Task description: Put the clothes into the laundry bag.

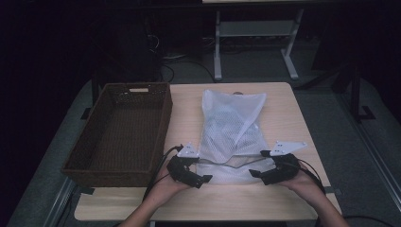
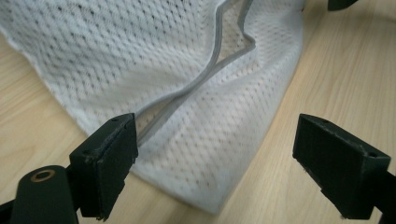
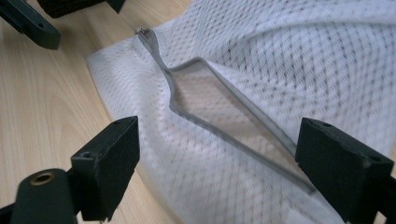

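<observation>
A white mesh bag (image 1: 231,127) lies on the wooden table (image 1: 283,109), its grey zipper (image 1: 236,163) at the near end and partly undone. My left gripper (image 1: 201,172) sits at the bag's near left corner, my right gripper (image 1: 259,168) at its near right corner. In the left gripper view the gripper (image 2: 224,172) stands open over the bag's corner (image 2: 187,70), the zipper (image 2: 205,79) running from beside the left jaw. In the right gripper view the gripper (image 3: 224,172) is open around the gaping zipper (image 3: 224,107), pads clear of the mesh (image 3: 303,60). The zipper pull (image 3: 140,31) lies at the far end.
A dark brown wicker basket (image 1: 113,177) stands on the table's left side, close to my left hand. A bare strip of table runs along the front edge and to the right of the bag. Beyond the table stand the white legs of a desk (image 1: 217,47).
</observation>
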The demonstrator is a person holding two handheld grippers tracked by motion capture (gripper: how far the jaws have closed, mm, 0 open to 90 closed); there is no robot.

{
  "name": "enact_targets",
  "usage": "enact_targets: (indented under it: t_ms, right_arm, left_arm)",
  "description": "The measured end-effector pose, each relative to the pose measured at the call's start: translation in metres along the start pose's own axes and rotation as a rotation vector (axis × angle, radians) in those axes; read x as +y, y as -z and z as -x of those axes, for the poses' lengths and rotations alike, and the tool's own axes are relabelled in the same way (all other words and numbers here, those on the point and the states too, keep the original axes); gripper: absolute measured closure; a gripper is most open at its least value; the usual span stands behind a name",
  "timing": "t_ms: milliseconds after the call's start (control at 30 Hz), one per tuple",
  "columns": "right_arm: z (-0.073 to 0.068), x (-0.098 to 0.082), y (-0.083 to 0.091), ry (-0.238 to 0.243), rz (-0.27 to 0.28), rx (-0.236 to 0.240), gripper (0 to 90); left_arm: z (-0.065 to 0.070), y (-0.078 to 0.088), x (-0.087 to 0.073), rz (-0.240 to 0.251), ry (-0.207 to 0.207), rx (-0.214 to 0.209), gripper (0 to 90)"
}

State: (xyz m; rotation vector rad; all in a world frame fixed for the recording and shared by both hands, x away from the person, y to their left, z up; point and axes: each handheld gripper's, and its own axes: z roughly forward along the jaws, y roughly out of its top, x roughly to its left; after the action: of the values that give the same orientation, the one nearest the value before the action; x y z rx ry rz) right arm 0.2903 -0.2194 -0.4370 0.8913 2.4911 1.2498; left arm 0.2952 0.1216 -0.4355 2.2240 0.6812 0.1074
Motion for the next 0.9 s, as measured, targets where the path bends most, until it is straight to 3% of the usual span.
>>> enact_targets:
  t_ms: [533, 767, 900]
  right_arm:
    - [0.005, -0.042, 0.035, -0.062, 0.025, -0.081, 12.7]
    - [0.006, -0.061, 0.049, -0.092, 0.028, -0.146, 11.4]
    - [0.005, -0.071, 0.053, -0.131, 0.032, -0.18, 11.1]
  left_arm:
    - [0.012, 0.009, -0.026, -0.02, 0.019, 0.028, 13.7]
    - [0.012, 0.009, -0.033, -0.03, 0.003, 0.057, 13.7]
    - [0.01, 0.01, -0.035, -0.026, 0.005, 0.046, 13.7]
